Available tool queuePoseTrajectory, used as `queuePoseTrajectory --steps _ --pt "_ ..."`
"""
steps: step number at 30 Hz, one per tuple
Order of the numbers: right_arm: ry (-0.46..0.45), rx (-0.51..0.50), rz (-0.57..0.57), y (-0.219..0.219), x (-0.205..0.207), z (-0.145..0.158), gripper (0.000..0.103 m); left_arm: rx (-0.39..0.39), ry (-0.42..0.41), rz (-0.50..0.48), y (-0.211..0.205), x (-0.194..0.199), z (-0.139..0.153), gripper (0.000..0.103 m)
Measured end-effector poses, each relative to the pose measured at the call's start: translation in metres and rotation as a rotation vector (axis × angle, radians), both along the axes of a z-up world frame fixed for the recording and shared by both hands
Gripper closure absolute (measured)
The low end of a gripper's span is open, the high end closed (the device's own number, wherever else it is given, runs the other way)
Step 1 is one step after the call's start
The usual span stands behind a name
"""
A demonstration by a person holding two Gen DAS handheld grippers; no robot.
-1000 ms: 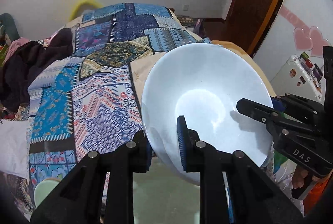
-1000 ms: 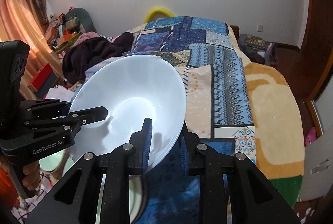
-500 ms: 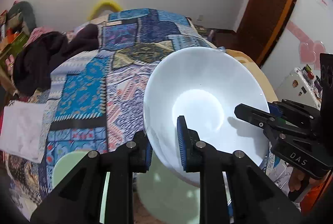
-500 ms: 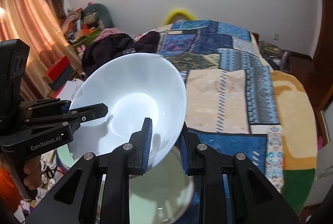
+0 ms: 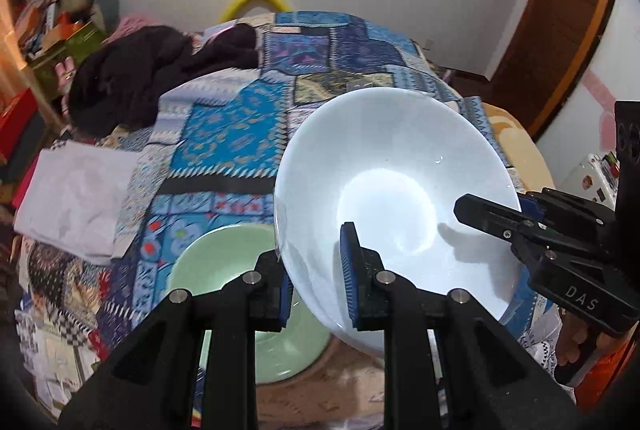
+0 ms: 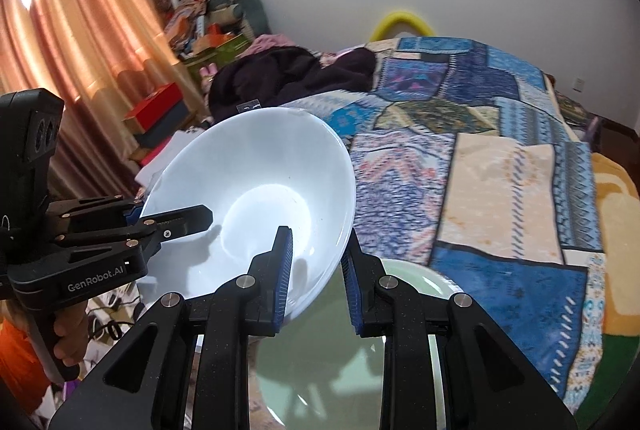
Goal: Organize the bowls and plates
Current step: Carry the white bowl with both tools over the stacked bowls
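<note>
A large white bowl (image 5: 396, 190) (image 6: 256, 190) hangs in the air, tilted, above a pale green plate (image 5: 224, 270) (image 6: 352, 342). My left gripper (image 5: 316, 270) is shut on the bowl's near rim, one pad inside and one outside. My right gripper (image 6: 316, 266) is shut on the opposite rim in the same way. In the left wrist view the right gripper (image 5: 516, 218) shows at the bowl's right side. In the right wrist view the left gripper (image 6: 160, 218) shows at the bowl's left side. Part of the green plate is hidden under the bowl and the fingers.
A bed with a blue patchwork quilt (image 5: 240, 134) (image 6: 480, 158) fills the background, with dark clothes (image 5: 152, 78) and a white folded cloth (image 5: 76, 198) on it. Orange curtains (image 6: 80, 30) and cluttered boxes (image 6: 200, 34) lie to the left, a brown door (image 5: 560, 42) to the right.
Both grippers have carried the bowl back and down towards the near edge; the green plate has come into view beneath it. The grip on the bowl is unchanged.
</note>
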State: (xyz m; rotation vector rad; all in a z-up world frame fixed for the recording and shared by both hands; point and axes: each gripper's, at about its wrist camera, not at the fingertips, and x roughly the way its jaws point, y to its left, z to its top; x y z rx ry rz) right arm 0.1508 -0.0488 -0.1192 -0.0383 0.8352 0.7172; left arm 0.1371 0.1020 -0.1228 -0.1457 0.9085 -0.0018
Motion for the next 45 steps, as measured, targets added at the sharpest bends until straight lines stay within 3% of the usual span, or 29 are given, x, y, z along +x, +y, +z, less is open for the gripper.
queuePoseTrajectory --steps 21,35,45 --pt "0.089 -0.081 0.109 0.071 -0.012 -0.039 0.081 -0.065 0.080 0.112 0.071 -0.028 -0.049 0.082" --pt "0.168 -0.123 0.135 0.087 -0.014 -0.070 0.081 -0.090 0.156 0.130 0.088 -0.028 -0.086 0.082" --pt "0.177 -0.127 0.129 0.087 -0.012 -0.073 0.081 -0.066 0.153 0.128 0.092 -0.028 -0.090 0.082"
